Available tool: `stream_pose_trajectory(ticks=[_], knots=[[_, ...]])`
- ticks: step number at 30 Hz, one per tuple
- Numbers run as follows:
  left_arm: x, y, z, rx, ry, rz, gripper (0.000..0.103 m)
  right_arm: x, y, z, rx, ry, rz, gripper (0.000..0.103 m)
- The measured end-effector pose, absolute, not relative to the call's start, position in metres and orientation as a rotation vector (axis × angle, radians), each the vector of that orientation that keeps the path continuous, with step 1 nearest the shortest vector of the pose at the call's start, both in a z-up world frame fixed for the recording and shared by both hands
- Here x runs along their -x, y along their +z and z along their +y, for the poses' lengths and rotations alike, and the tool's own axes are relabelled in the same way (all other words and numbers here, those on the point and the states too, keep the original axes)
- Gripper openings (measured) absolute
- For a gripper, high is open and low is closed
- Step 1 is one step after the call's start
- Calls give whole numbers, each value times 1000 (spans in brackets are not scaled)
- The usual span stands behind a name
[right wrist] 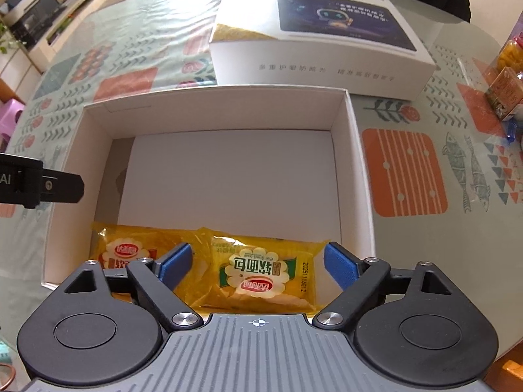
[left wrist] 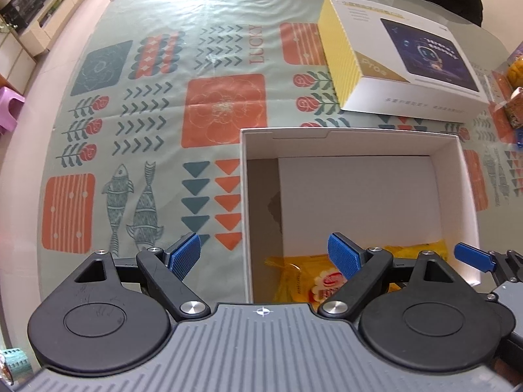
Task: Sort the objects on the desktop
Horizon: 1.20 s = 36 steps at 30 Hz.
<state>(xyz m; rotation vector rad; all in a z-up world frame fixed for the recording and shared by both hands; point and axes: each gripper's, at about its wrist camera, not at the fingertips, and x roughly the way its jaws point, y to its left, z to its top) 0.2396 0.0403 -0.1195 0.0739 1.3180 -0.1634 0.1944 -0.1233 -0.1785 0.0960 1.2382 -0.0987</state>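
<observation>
An open white cardboard box (right wrist: 356, 150) stands on the patterned tablecloth. Two yellow bread packets lie side by side along its near wall: one on the right (right wrist: 261, 277) and one on the left (right wrist: 130, 248). My right gripper (right wrist: 258, 266) hangs open above the right packet, its blue pads either side of it, not touching. My left gripper (left wrist: 264, 256) is open over the box's left wall (left wrist: 246, 215), with a yellow packet (left wrist: 304, 281) showing below it. A blue fingertip (left wrist: 474, 256) of the right gripper shows at the right.
A closed white and yellow product box (left wrist: 392, 55) lies beyond the open box (right wrist: 310, 32). Clear snack packs (right wrist: 506, 81) sit at the table's right edge. A purple stool (left wrist: 9, 107) stands off the left side. Low cabinets line the far left.
</observation>
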Motion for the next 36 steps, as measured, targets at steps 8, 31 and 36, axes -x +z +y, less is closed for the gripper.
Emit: stream_pose_trajectory(ticks=[8,31,36], knots=[[-225,-107,43,-50,-184,1316,103,-186,-159,-119,-30,-109,1200,101],[-177,-106,19,-62,-279,1353,103,-139,-133,-131,26,-199,1124,103],[-167,-103,10,-67,-261,1348,103,-130,-131,-146,-4,-191,1112,103]])
